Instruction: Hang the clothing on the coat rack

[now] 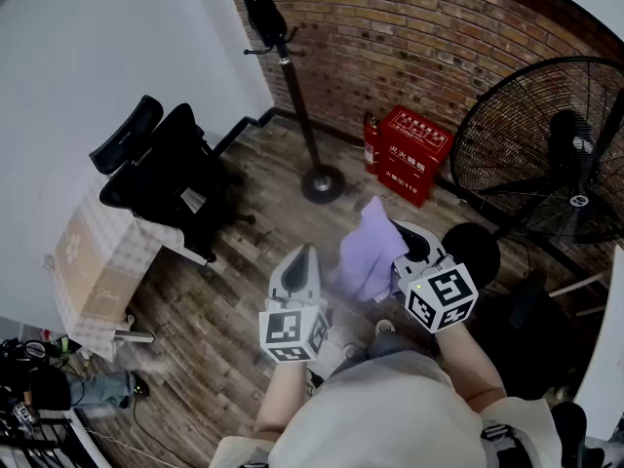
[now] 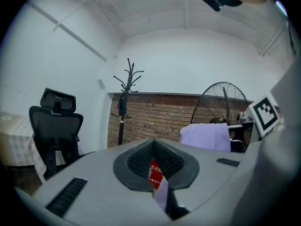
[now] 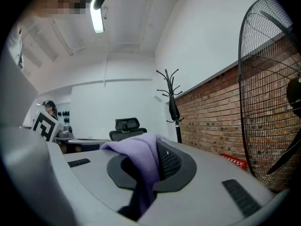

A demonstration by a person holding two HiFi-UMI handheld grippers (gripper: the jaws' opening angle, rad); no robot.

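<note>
A lavender garment (image 1: pixel 369 250) hangs in front of me, and my right gripper (image 1: pixel 408 244) is shut on its upper fold. In the right gripper view the cloth (image 3: pixel 143 161) drapes out of the jaws. My left gripper (image 1: pixel 305 253) is level just left of the garment with its jaws shut. A thin lavender sliver (image 2: pixel 161 195) shows in the slit, and I cannot tell whether it is pinched. The black coat rack (image 1: pixel 297 96) stands ahead by the brick wall on a round base (image 1: pixel 322 183). The coat rack (image 2: pixel 124 102) (image 3: pixel 173 102) has something dark (image 1: pixel 261 8) hanging on it.
A black office chair (image 1: pixel 166 174) stands at the left beside a low stand with a checked cloth (image 1: pixel 93 261). A red box (image 1: pixel 414 154) and an extinguisher (image 1: pixel 370 142) sit against the wall. A large floor fan (image 1: pixel 546 154) fills the right.
</note>
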